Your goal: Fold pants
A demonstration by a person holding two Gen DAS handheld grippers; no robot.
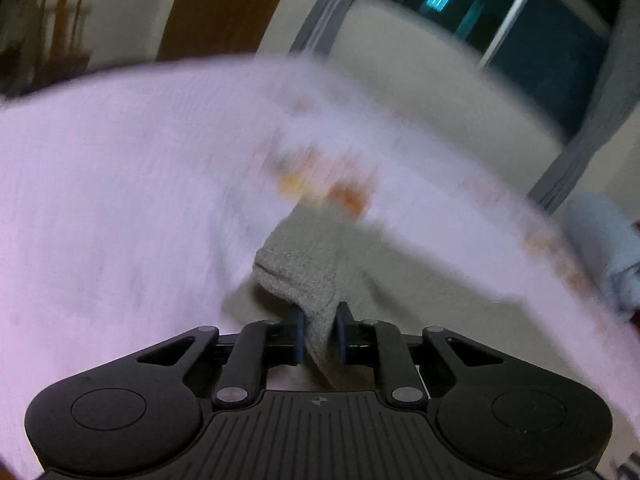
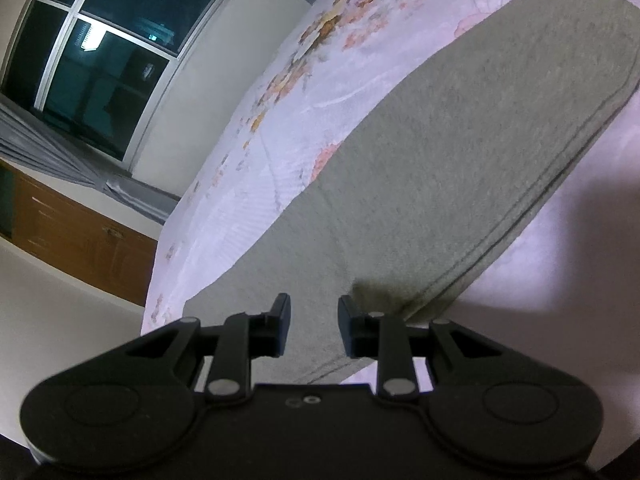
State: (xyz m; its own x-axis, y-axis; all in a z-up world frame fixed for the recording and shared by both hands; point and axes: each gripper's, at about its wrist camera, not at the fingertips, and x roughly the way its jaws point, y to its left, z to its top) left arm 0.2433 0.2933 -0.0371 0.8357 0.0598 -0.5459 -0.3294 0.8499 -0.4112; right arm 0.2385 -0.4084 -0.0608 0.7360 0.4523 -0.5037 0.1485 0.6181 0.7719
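- The left tool (image 1: pixel 319 330) is clamped on a bunched fold of the grey pants (image 1: pixel 308 276); the cloth fills the narrow gap between its two blue-edged pads and rises from them in a peaked ridge.
- Beyond that pinch, in the left wrist view, the fabric drops away toward the bed (image 1: pixel 100 200), whose pale pink cover with orange flowers is heavily blurred.
- A light blue rolled bundle (image 1: pixel 604 248) lies at the far right edge of the bed in that view, well apart from the pinched fold.
- The right tool (image 2: pixel 314 326) has its fingers a small way apart, with nothing pressed between the pads; pants cloth lies directly below the gap.
- In the right wrist view the pants (image 2: pixel 460 152) lie spread flat on the bed (image 2: pixel 256 184) as a long grey band running from the tool toward the upper right, a stitched seam along its right-hand edge.
- A darker patch on the cloth sits just beside the right finger (image 2: pixel 352 332).
- The flowered bedcover shows on both sides of the band.
- Behind the bed are a dark window (image 2: pixel 100 60) with a white frame, grey curtains (image 2: pixel 60 156) and a wooden cabinet (image 2: pixel 80 240).
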